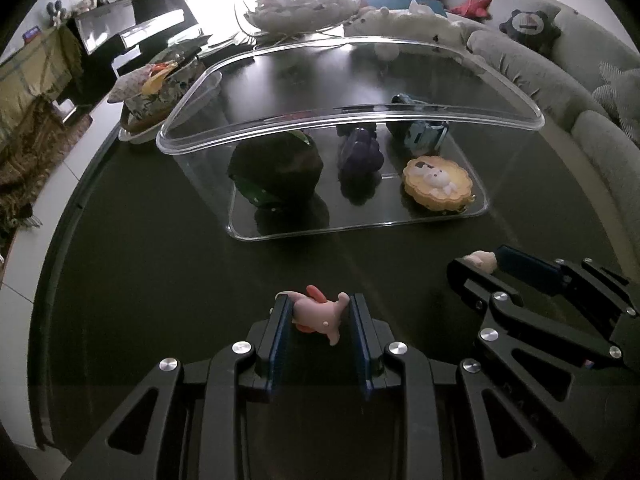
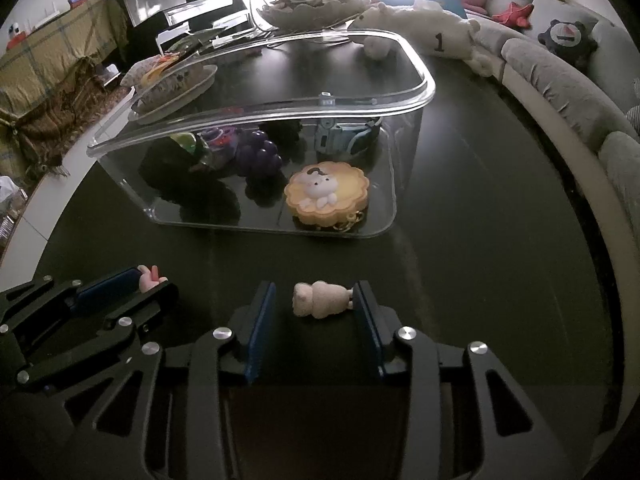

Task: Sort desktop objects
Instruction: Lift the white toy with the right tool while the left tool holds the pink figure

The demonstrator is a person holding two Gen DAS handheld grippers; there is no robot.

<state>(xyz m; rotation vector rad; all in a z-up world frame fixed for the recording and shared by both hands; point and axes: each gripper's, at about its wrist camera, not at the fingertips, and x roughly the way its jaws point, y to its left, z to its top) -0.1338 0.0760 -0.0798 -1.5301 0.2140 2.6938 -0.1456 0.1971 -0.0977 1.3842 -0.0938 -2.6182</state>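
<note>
On the dark tabletop (image 1: 160,264) the left tool (image 1: 319,310) has its blue pads pressed against both sides of a pink animal figurine (image 1: 320,314), pinching it. Beside it, the right tool (image 2: 316,300) is spread around a cream animal figurine (image 2: 320,300), which touches only the right-hand pad and lies clear of the other. Further toward the far edge stands a clear plastic bin (image 1: 400,222) holding a purple grape bunch (image 1: 360,156) and a round yellow cookie-shaped toy (image 1: 436,180).
</note>
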